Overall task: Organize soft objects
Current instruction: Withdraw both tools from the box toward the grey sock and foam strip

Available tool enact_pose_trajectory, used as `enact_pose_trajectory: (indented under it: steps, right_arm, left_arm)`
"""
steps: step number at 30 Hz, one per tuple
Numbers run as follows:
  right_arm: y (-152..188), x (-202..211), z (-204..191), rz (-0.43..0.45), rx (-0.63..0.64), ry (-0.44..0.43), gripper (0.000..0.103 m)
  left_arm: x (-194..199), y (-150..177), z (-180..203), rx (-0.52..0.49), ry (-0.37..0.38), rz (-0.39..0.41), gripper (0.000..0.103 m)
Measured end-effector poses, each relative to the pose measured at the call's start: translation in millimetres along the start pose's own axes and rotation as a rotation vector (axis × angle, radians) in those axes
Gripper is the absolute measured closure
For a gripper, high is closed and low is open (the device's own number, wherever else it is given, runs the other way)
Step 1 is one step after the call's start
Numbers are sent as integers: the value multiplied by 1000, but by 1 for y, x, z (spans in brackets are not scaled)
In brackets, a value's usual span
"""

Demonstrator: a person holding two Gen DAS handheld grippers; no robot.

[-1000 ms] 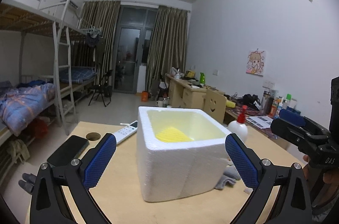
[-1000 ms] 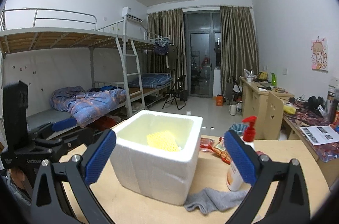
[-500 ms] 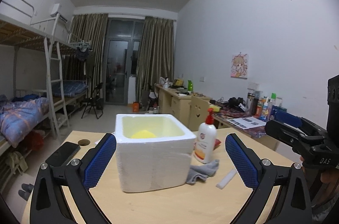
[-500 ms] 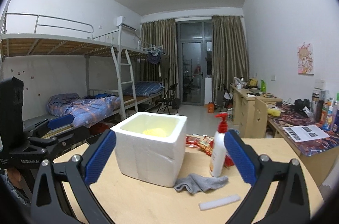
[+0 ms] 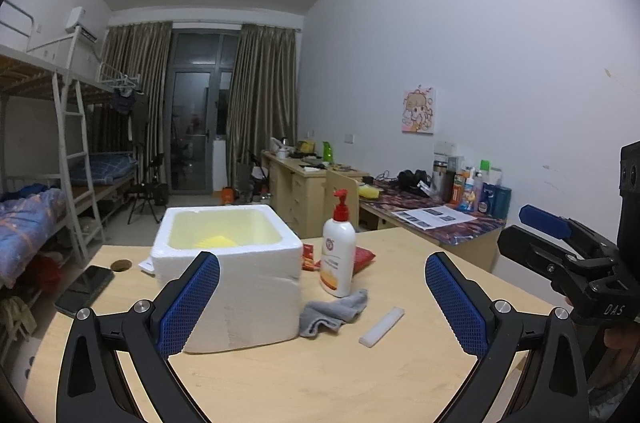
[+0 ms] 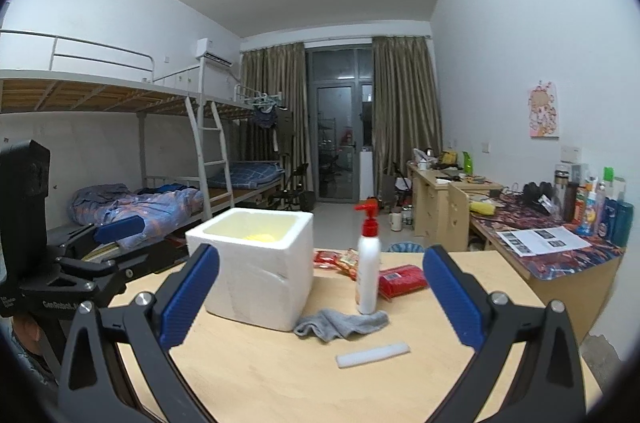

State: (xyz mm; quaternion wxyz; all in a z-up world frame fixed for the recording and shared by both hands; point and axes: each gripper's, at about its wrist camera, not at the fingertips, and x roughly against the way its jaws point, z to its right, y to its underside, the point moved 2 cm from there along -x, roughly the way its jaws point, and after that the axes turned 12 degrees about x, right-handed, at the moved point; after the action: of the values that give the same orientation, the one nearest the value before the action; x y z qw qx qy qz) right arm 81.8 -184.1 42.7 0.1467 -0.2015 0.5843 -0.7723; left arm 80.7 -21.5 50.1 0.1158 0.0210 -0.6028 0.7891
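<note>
A white foam box [image 5: 236, 275] stands on the wooden table [image 5: 320, 375], with a yellow soft thing [image 5: 216, 242] inside it. A crumpled grey cloth [image 5: 332, 311] lies on the table right of the box; it also shows in the right wrist view [image 6: 340, 323], as does the box [image 6: 260, 271]. My left gripper [image 5: 320, 307] is open and empty, held back above the near table. My right gripper [image 6: 320, 299] is open and empty too, at the same distance. Each gripper shows at the edge of the other's view.
A white pump bottle [image 5: 338, 255] stands just behind the cloth. A small white foam strip [image 5: 382, 325] lies to the cloth's right. Red snack packets [image 6: 400, 279] lie behind the bottle. A black phone [image 5: 84, 289] lies at the table's left edge.
Both grippers have drawn back from the foam box, which now looks smaller and farther. The cloth, bottle and foam strip have come fully into view. Both stay open.
</note>
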Motion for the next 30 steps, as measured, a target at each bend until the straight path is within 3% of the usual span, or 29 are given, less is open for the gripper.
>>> enact_pose_trajectory:
  steps: [16, 30]
  right_arm:
    - [23, 12, 19, -50, -22, 55, 0]
    - [47, -4, 39, -147, -49, 81, 0]
  left_arm:
    - [-29, 18, 27, -23, 29, -63, 0]
    - [-77, 34, 30, 17, 123, -200, 0]
